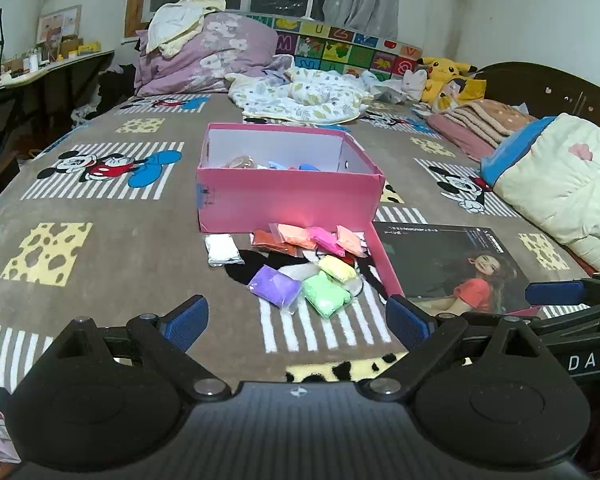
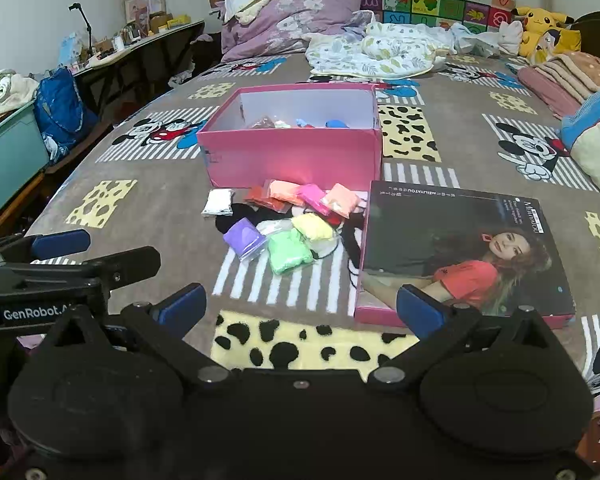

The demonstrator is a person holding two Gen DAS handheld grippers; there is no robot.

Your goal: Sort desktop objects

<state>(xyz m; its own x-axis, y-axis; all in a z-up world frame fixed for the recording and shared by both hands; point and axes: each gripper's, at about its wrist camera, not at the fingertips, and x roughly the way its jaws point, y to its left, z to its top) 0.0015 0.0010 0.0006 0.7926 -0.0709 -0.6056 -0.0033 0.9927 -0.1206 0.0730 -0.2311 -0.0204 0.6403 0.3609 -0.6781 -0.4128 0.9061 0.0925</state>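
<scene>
An open pink box (image 1: 288, 196) (image 2: 296, 152) stands on the bed with a few clay bags inside. In front of it lie several small bags of coloured clay: white (image 1: 221, 249) (image 2: 219, 201), purple (image 1: 274, 286) (image 2: 245, 237), green (image 1: 326, 294) (image 2: 289, 251), yellow (image 1: 337, 268) (image 2: 313, 227), orange and pink (image 1: 327, 240) (image 2: 313, 197). The box lid (image 1: 452, 270) (image 2: 460, 248), printed with a woman's picture, lies to their right. My left gripper (image 1: 296, 322) is open and empty, short of the bags. My right gripper (image 2: 300, 310) is open and empty, near the lid's front corner.
The bed is covered with a Mickey Mouse blanket (image 1: 100, 208). Pillows and quilts (image 1: 204, 56) are piled at the far end, folded bedding (image 1: 560, 184) at the right. A cluttered desk (image 2: 140, 44) and a teal bin (image 2: 8, 160) stand left of the bed.
</scene>
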